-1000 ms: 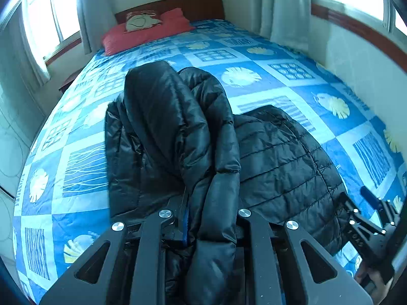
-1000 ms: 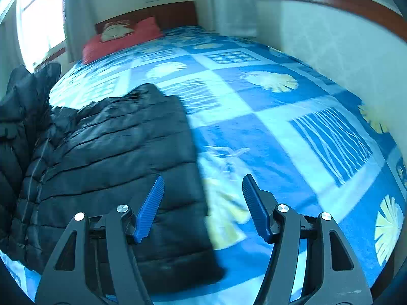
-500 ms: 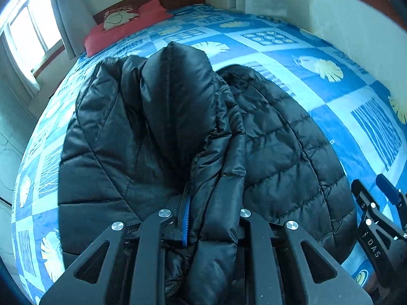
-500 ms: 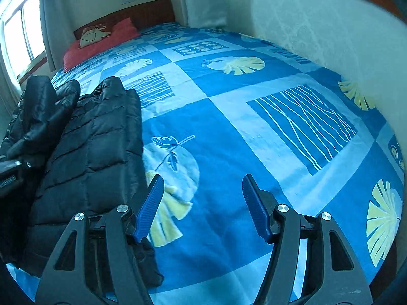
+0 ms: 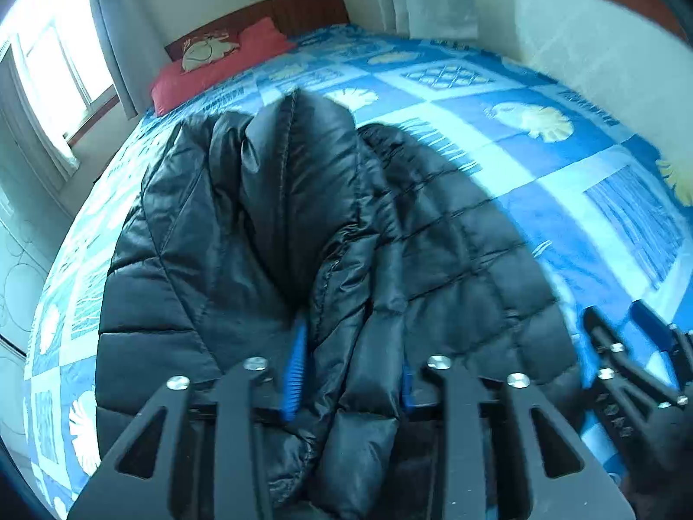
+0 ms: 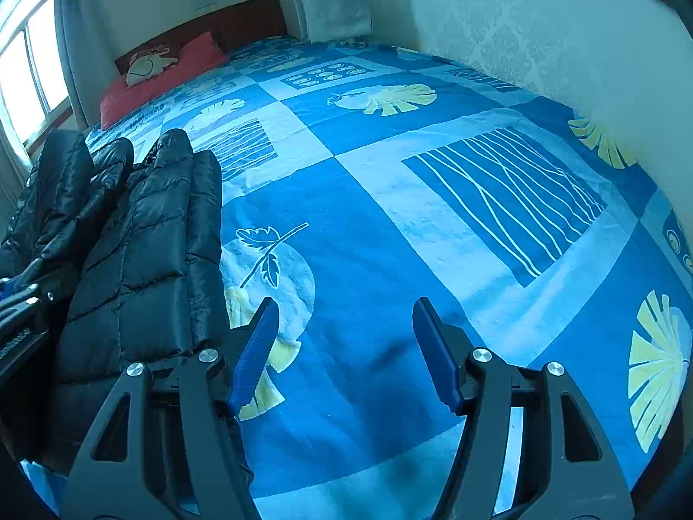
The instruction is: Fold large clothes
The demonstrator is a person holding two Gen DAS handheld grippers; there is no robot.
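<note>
At nine o'clock in the left wrist view a bright window [image 5: 52, 65] and grey curtain [image 5: 125, 43] stand beside the bed's [image 5: 541, 160] left edge, with a red pillow [image 5: 221, 65] against the headboard at eleven. The black puffer jacket [image 5: 242, 225] lies heaped across the left and centre of the blue patterned bedspread, one padded fold running down to six o'clock between the left gripper's [image 5: 351, 372] blue pads [image 5: 296, 368]; its jaws are opening, and the fold seems to lie loose between them, not pinched. From one to four o'clock the bedspread is bare up to the wall [image 5: 606, 65]. In the right wrist view the jacket's right edge [image 6: 208, 260] sits at nine o'clock, just beside the right gripper [image 6: 342, 351], whose jaws stand spread over bare bedspread with nothing between them. Open cover stretches from twelve to four o'clock, ending at the papered wall.
</note>
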